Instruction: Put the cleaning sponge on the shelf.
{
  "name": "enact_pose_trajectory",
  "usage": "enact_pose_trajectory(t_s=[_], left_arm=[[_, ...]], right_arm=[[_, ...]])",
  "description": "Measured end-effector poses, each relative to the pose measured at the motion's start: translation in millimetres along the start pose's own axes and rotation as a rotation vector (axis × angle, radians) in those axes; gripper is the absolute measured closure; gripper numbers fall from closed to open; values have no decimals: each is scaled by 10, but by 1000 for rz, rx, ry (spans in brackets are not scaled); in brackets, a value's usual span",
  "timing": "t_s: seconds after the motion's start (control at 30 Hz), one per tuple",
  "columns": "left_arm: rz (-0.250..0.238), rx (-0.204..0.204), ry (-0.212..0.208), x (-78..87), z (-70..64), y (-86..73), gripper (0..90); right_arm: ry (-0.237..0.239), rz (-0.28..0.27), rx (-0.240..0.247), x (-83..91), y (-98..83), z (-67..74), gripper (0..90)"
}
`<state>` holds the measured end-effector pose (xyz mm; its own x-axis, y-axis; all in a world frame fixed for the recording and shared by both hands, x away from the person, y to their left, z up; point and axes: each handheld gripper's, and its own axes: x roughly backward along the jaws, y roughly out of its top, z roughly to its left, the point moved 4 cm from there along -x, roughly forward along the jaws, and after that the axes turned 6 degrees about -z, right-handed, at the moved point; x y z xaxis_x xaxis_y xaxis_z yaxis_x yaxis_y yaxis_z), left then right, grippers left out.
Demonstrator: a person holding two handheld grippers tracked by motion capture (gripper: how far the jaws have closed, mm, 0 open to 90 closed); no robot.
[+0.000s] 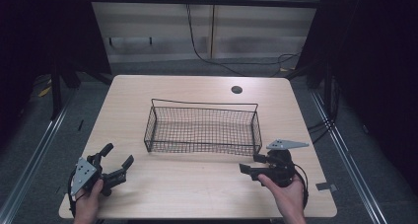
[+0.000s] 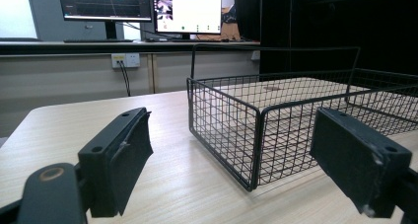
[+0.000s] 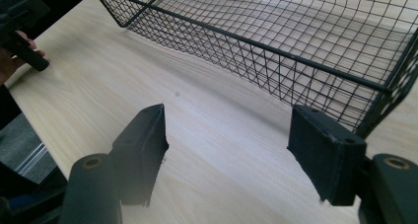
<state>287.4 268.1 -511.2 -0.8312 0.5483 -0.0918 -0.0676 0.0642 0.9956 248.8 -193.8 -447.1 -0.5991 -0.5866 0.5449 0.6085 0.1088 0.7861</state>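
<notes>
Left gripper at 7 o'clock and right gripper at 5 o'clock rest on the table, jaws spread wide, holding nothing. The wire basket at centre sits empty.

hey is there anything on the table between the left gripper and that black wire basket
Nothing visible. The left gripper, jaws open, sits near the table's front left corner, and bare light wooden tabletop runs from it to the black wire mesh basket. The left gripper view shows the basket's corner just ahead.

Black wire-mesh basket; pale woodgrain table; claws apparently black.
</notes>
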Motion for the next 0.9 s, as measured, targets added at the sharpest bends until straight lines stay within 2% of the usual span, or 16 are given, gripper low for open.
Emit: enact_pose_trajectory(t_s=[0.03,0.33,0.37,0.47,0.57,0.63,0.7,0.9], left_arm=[[0,0,0,0,0,0,155],[4,-4,2,3,6,0,155],[5,-5,2,3,5,0,155],[5,-4,2,3,5,0,155],[4,-3,5,2,5,0,155],[7,-9,0,3,11,0,155],[5,-4,4,2,6,0,155],[1,0,5,-1,2,0,155]], right_arm=[[8,12,-16,42,18,-22,299],[-10,8,-40,271,95,-133,279],[1,3,-61,323,100,-156,270],[-19,14,-55,360,105,-167,264],[-15,40,-56,381,106,-208,264],[-43,55,-49,382,101,-253,263],[-55,74,-80,383,89,-325,263],[-93,103,-90,444,76,-435,257]])
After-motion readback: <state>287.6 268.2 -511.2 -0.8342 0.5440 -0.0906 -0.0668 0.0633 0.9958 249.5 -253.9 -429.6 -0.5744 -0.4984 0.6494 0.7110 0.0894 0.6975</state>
